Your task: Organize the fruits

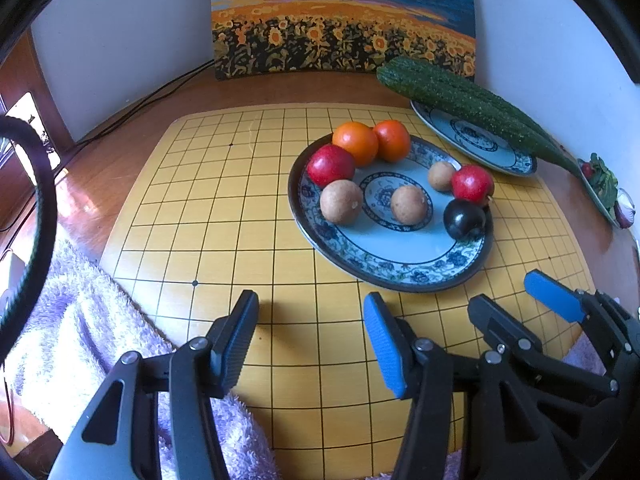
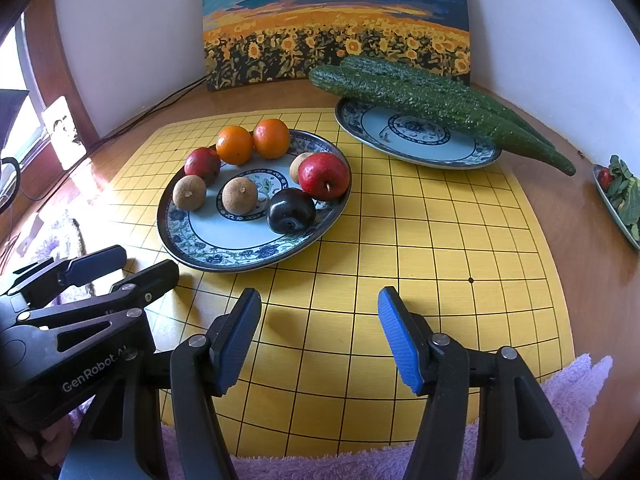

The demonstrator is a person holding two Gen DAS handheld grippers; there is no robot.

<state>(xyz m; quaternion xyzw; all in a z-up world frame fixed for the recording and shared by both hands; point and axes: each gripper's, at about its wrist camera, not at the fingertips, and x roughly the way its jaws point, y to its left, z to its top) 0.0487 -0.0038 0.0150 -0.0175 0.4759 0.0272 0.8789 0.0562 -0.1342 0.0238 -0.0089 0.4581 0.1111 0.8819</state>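
A blue-patterned plate [image 1: 400, 268] [image 2: 208, 240] on the yellow grid board holds two oranges [image 1: 356, 142] [image 2: 234, 145], two red apples [image 1: 330, 164] [image 2: 323, 175], three brown round fruits [image 1: 341, 201] [image 2: 239, 195] and a dark plum [image 1: 464, 218] [image 2: 291, 210]. My left gripper [image 1: 310, 336] is open and empty over the board, in front of the plate; it also shows in the right wrist view [image 2: 120, 266]. My right gripper [image 2: 320, 338] is open and empty, to the plate's front right; it also shows in the left wrist view [image 1: 520, 300].
A second patterned plate [image 2: 420, 148] [image 1: 480, 148] at the back right carries long green cucumbers [image 2: 432, 104] [image 1: 472, 108]. A dish of greens [image 2: 622, 200] sits at the far right. A sunflower painting [image 1: 344, 20] leans on the wall. A purple towel [image 1: 80, 332] lies at the front.
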